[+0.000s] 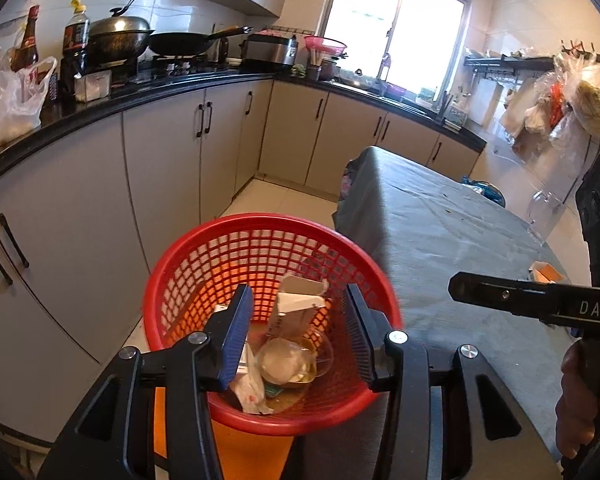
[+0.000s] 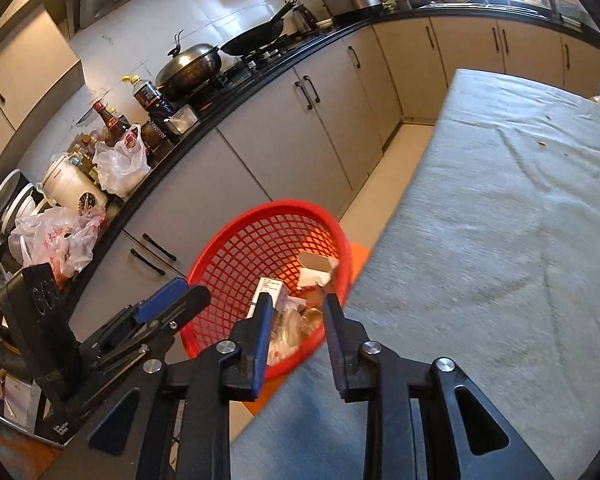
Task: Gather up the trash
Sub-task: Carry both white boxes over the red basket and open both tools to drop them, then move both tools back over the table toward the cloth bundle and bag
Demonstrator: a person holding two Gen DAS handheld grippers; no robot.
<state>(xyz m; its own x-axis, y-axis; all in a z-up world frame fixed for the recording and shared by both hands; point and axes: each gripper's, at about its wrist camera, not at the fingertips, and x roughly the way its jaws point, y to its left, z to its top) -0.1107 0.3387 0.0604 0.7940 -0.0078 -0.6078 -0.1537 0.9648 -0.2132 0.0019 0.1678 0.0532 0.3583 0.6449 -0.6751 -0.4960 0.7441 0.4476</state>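
A red mesh basket (image 1: 204,280) stands on the floor beside the grey-clothed table (image 1: 460,240). It holds a white carton (image 1: 300,300), a clear plastic cup (image 1: 292,360) and crumpled wrappers (image 1: 252,392). My left gripper (image 1: 298,334) hangs open and empty just above the basket's mouth. My right gripper (image 2: 296,320) is open and empty over the table's edge, next to the basket (image 2: 236,264). The left gripper also shows in the right wrist view (image 2: 172,304), and the right gripper's finger (image 1: 500,294) shows in the left wrist view.
An orange-and-white box (image 1: 548,274) lies on the table at the right. A black counter (image 1: 140,96) with woks, bottles and plastic bags runs along the cabinets on the left. An orange mat (image 2: 356,252) lies under the basket.
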